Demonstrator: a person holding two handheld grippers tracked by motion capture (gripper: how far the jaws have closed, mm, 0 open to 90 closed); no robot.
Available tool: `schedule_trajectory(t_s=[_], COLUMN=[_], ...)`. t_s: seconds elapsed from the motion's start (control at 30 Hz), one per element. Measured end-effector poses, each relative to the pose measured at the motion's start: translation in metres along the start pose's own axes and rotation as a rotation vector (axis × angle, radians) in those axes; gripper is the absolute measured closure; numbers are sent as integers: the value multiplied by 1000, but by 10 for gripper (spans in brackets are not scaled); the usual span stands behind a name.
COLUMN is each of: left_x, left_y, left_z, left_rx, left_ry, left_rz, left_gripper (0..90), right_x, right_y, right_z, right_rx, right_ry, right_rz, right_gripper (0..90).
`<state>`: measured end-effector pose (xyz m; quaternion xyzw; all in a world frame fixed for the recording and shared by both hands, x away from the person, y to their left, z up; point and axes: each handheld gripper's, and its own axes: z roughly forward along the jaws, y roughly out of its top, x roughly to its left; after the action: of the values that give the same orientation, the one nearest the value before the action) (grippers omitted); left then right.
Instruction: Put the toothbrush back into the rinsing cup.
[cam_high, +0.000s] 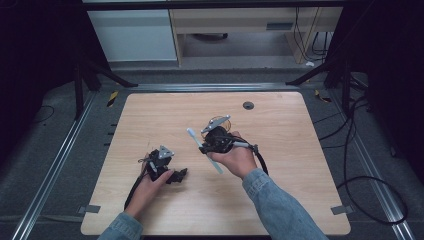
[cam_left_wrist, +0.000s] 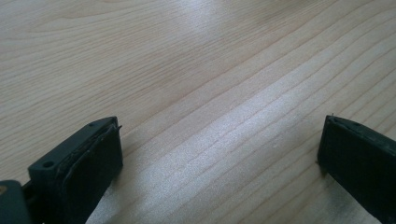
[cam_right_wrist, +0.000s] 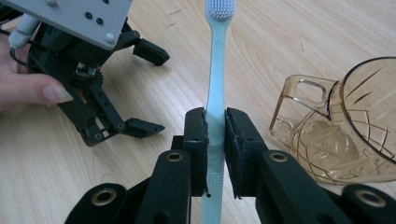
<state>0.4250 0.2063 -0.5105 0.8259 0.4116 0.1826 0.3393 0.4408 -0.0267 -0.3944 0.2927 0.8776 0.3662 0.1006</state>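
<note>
Two grippers are on a light wooden table (cam_high: 150, 115), each in one of the person's hands. The right gripper (cam_right_wrist: 215, 135) has its jaws clamped narrow on a pale blue-green toothbrush (cam_right_wrist: 215, 93), pads pressing both sides of the handle approx. mid-length. In the right gripper view the brush runs straight up btwn the jaws, white bristle head at the top edge, handle end low btwn the black linkage. In the high view the same toothbrush (cam_high: 204, 150) sits slanted above the tabletop, bristle end up-left, other end down-right, w/ the right gripper (cam_high: 207, 147) at about its middle and the right hand (cam_high: 235, 159) behind it; denim sleeve (cam_high: 280, 210) comes in from the bottom. A clear amber-brown plastic cup (cam_right_wrist: 345, 126) w/ a handle shows just right of the jaws in the right gripper view, tilted w/ its mouth toward the camera; can't tell whether it rests on the wood or what supports it. The left gripper (cam_high: 176, 175) rests low near the table's front-left part, well apart from the brush, held by the left hand (cam_high: 152, 182). Its jaws stand wide, nothing btwn them but bare wood grain in the left gripper view. In the right gripper view the left gripper (cam_right_wrist: 140, 88) lies at upper left, jaws spread, grey plate on top, fingertips (cam_right_wrist: 51, 91) beside it.
</note>
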Motion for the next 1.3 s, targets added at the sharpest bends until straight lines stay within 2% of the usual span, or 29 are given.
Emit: schedule_trajectory(t_s=[0.67, 0.87, 1.3], left_x=[0, 0, 0], left_y=[0, 0, 0], left_z=[0, 0, 0], left_rx=[0, 0, 0], left_ry=[0, 0, 0], left_rz=[0, -1, 0], left_gripper=[0, 0, 0], right_x=[2, 4, 5], right_y=[7, 8, 11], right_z=[4, 7, 8], right_rx=[-114, -126, -210], right_ry=[-22, -26, -44], right_rz=[42, 42, 66], right_gripper=[793, 793, 792])
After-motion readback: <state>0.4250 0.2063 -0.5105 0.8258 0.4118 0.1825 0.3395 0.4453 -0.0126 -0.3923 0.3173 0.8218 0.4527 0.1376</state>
